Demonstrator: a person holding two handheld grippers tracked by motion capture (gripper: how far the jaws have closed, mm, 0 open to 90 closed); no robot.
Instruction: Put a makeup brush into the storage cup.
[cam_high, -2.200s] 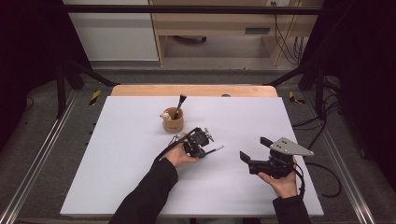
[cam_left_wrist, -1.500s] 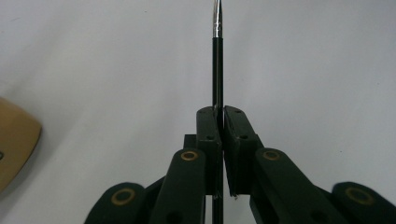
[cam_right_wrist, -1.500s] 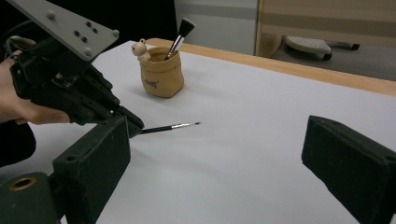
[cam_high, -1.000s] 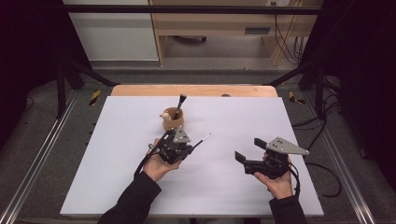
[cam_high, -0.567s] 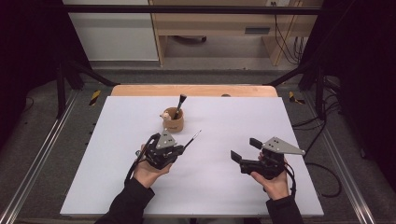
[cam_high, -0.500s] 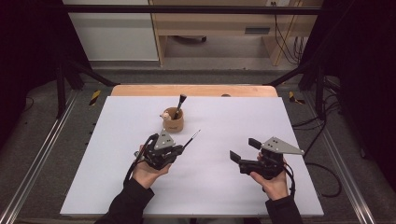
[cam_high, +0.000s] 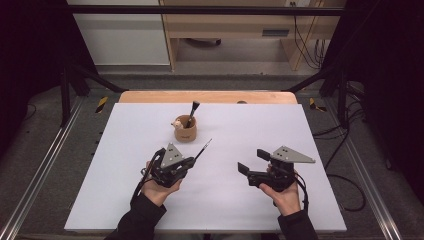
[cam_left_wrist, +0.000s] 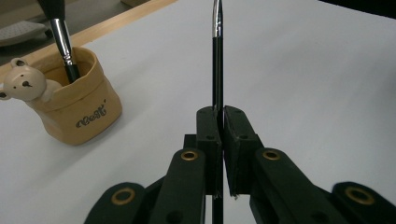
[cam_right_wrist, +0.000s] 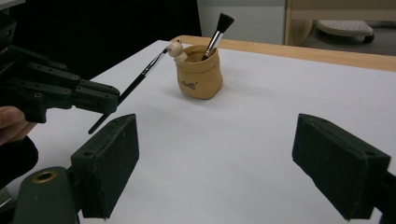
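Holding a thin brush (cam_left_wrist: 217, 56) in the left gripper (cam_high: 192, 161), jaws pressed together on its black handle, metal ferrule end pointing away from the hand. From the high view the brush sticks out up and to the right of the gripper, raised above the white table (cam_high: 260, 125), its tip free in the air. Left hand (cam_high: 159, 187) sits near the table's front edge, left of centre.

Right gripper (cam_high: 244, 169) is held by the right hand (cam_high: 282, 192) at the front right, jaws spread wide with nothing between them, pointing left toward the other gripper. The two are well apart.

Tan cup (cam_high: 185, 129) stands behind the left gripper, near mid-table, upright, with a small bear figure (cam_left_wrist: 22, 85) on its rim and a bigger brush (cam_right_wrist: 218, 30) standing in it, bristles up, leaning. Thin brush is near the cup but not touching it. Can't tell what its tip looks like.
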